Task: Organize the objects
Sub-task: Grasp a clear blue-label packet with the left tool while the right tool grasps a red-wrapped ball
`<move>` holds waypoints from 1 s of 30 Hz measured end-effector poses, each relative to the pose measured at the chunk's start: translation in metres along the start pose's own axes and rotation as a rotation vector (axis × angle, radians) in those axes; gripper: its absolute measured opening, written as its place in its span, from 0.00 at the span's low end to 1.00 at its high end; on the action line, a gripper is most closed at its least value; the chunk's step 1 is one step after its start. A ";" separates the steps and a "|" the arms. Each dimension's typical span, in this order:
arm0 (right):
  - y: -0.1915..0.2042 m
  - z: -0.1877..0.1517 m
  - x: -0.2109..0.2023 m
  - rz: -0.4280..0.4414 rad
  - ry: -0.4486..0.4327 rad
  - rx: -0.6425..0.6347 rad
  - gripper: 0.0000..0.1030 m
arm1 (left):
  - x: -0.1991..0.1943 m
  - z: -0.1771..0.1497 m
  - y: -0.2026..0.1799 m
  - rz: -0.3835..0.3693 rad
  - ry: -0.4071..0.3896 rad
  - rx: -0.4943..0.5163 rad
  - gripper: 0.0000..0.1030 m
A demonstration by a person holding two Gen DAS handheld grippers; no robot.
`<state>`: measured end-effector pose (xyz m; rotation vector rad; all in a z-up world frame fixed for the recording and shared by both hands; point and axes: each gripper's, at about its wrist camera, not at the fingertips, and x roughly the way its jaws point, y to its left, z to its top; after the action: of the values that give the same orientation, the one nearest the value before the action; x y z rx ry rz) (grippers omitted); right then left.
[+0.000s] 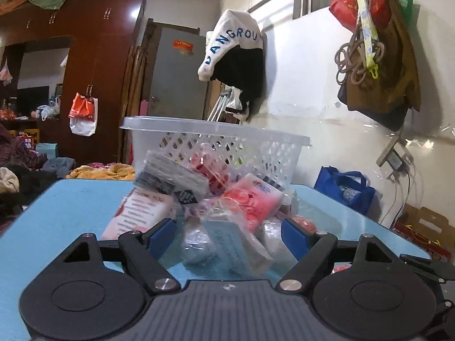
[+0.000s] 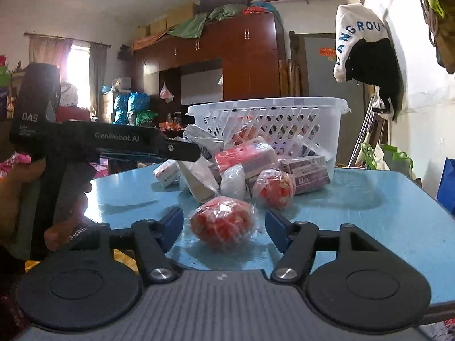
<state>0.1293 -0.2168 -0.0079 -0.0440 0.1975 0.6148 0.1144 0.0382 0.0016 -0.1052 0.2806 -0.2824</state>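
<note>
A pile of wrapped packets lies on the blue table (image 1: pixel 57 227) in front of a white lattice basket (image 1: pixel 216 142). My left gripper (image 1: pixel 229 233) is open, its jaws on either side of a clear-wrapped blue-grey packet (image 1: pixel 227 244); a pink packet (image 1: pixel 253 199) lies just beyond. In the right wrist view my right gripper (image 2: pixel 224 223) is open, with a red bundle in clear wrap (image 2: pixel 221 221) between its jaws. A second red bundle (image 2: pixel 274 189) lies behind it. The left gripper (image 2: pixel 119 145) comes in from the left over the pile. The basket (image 2: pixel 270 119) stands at the far side.
Clothes and bags hang on the right wall (image 1: pixel 378 56). A dark red wardrobe (image 1: pixel 93 71) stands at the back. A blue bag (image 1: pixel 344 190) sits on the floor past the table's right edge. The table (image 2: pixel 384 213) has bare surface to the right of the pile.
</note>
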 end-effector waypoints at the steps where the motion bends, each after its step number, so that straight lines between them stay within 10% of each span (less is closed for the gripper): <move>1: 0.000 -0.002 -0.001 -0.003 -0.002 -0.002 0.65 | 0.001 -0.001 -0.002 0.002 0.002 0.004 0.82; 6: 0.003 -0.003 -0.001 -0.003 -0.006 -0.020 0.61 | 0.008 -0.003 -0.008 0.011 0.008 0.002 0.81; 10: 0.001 -0.004 -0.001 0.001 -0.004 -0.015 0.60 | 0.011 -0.005 -0.008 0.030 0.006 0.008 0.45; 30: -0.011 0.006 -0.008 -0.041 -0.038 -0.002 0.58 | -0.030 -0.005 0.013 0.006 -0.136 -0.008 0.38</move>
<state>0.1298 -0.2295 -0.0003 -0.0385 0.1592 0.5745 0.0881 0.0591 0.0026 -0.1304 0.1472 -0.2671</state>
